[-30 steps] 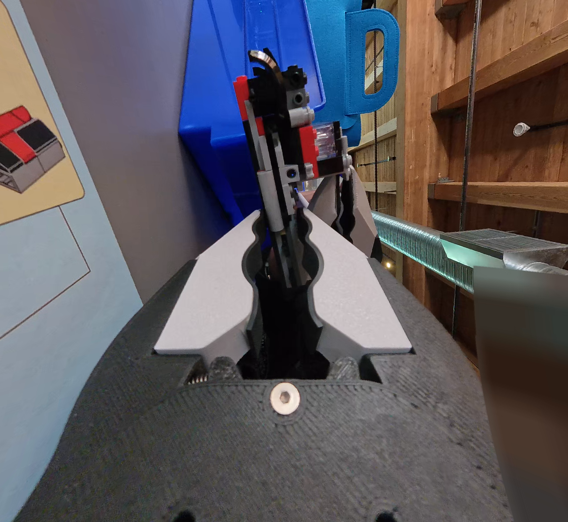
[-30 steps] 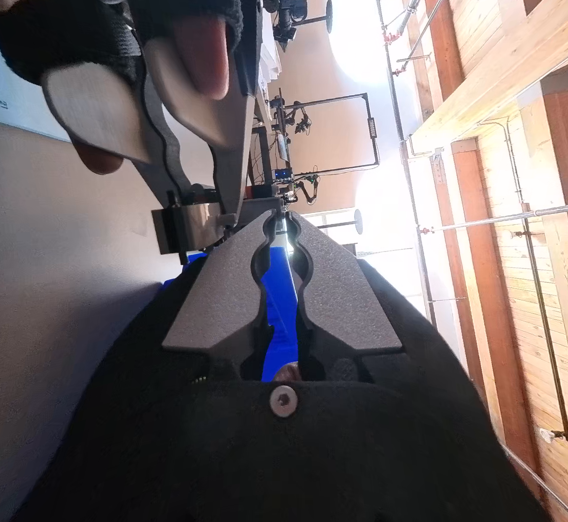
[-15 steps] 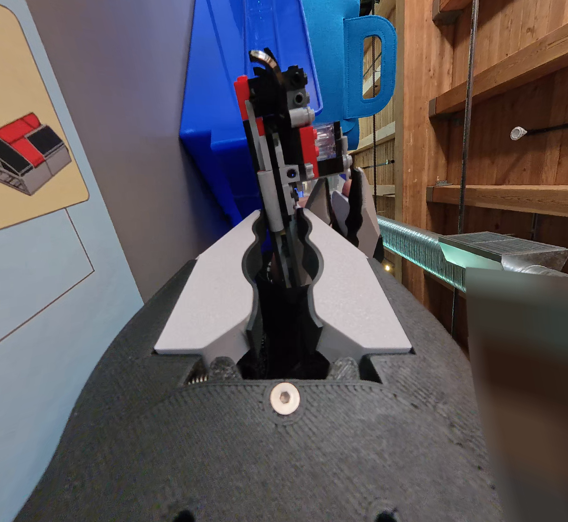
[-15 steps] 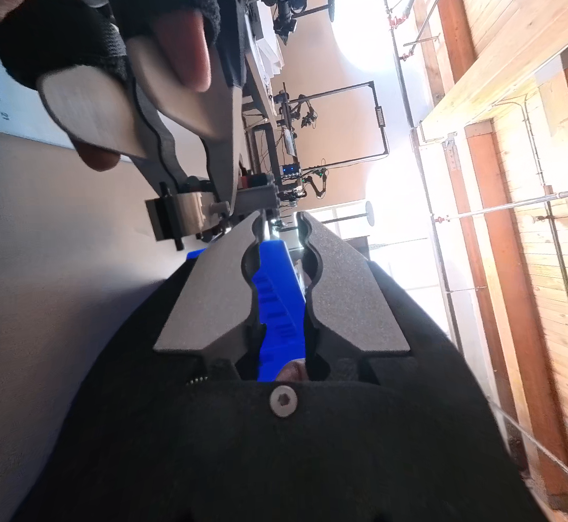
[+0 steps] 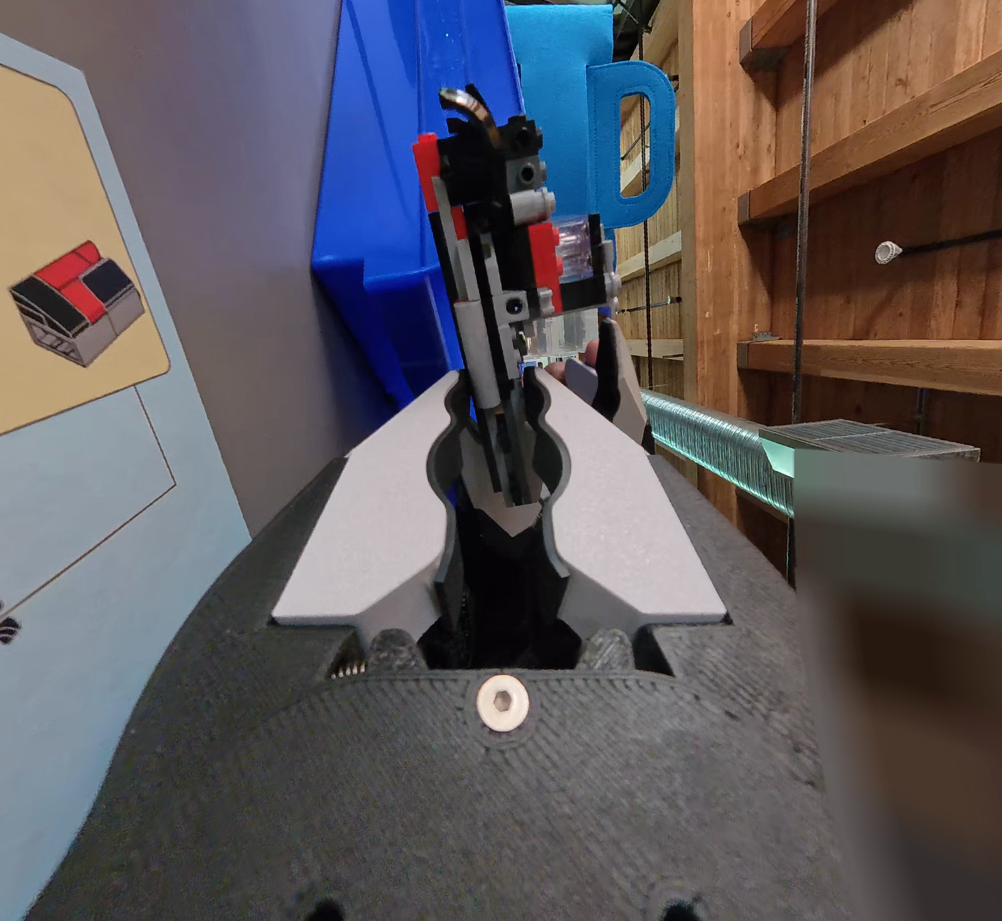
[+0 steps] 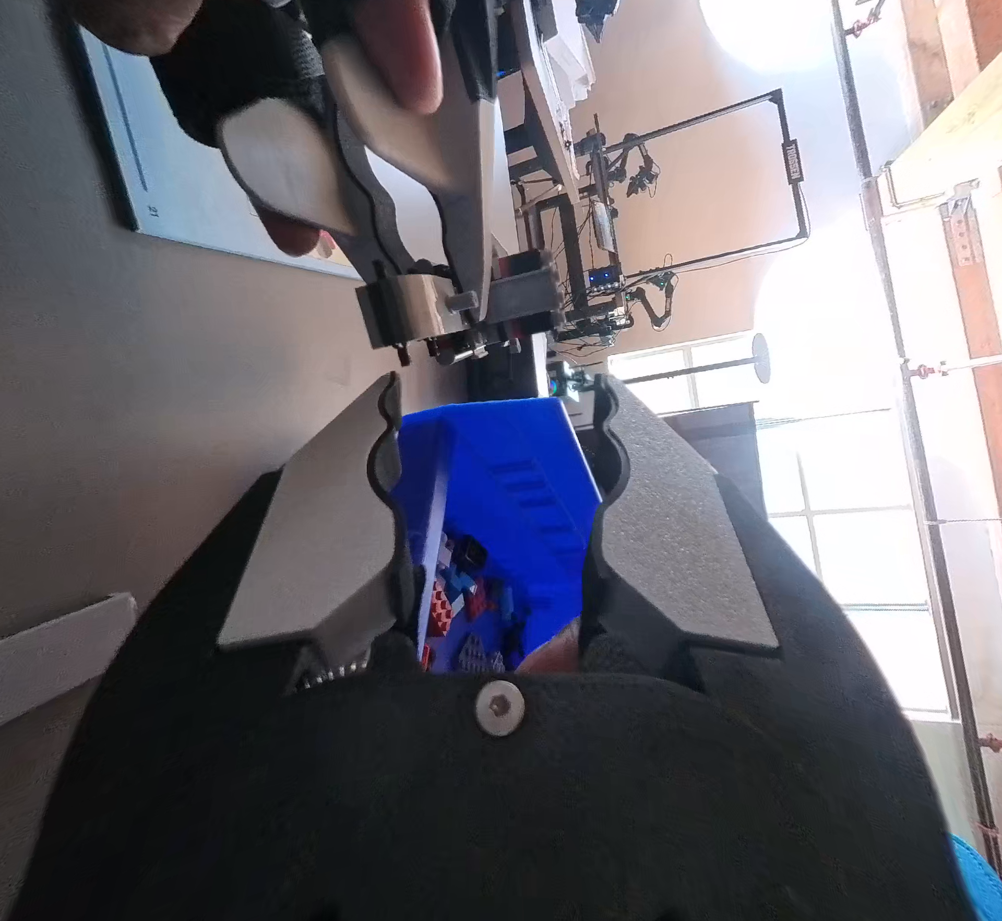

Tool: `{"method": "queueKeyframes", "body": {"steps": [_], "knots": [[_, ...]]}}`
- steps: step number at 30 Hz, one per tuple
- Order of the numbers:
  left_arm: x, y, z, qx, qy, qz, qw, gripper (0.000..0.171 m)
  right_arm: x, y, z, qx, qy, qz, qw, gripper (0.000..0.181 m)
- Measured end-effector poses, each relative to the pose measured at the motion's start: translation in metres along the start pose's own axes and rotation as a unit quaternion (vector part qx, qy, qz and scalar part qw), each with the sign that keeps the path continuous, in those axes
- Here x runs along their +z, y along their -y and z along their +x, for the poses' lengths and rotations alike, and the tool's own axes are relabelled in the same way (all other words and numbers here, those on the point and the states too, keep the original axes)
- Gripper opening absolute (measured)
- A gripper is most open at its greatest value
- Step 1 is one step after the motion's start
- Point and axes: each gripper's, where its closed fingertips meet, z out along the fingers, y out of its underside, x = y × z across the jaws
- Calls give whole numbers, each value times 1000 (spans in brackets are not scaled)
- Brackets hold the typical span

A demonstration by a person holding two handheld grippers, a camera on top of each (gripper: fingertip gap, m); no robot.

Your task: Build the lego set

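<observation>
Since a second ago my right tool (image 6: pixel 496 390) spreads wide, framing the blue plastic bin (image 6: pixel 520 466) of loose bricks; my left tool (image 5: pixel 501 379) pinches the red-black-grey lego model (image 5: pixel 504 265) just before that bin.

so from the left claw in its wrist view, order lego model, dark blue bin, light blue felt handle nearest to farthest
1. Red, black and grey lego model, clamped between the fingers.
2. Dark blue plastic bin, behind it, leftward.
3. Light blue felt handle, farthest, upper right.

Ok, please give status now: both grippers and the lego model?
Left gripper shut on lego model. Right gripper open, empty, over blue bin of loose bricks. Nothing in the way.
</observation>
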Motion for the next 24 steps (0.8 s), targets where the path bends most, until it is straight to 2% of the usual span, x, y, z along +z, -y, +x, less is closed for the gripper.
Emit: {"method": "queueKeyframes", "body": {"steps": [7,12,24], "knots": [[6,-9,-3,-2,3,-13,1000,21,9,-2,-7,-56,-17,-3,998,95],[8,-12,-7,-2,10,-17,1000,21,12,8,-11,-67,-29,22,997,95],[10,-18,-4,12,15,-24,1000,22,18,10,-12,-77,-33,22,996,90]]}}
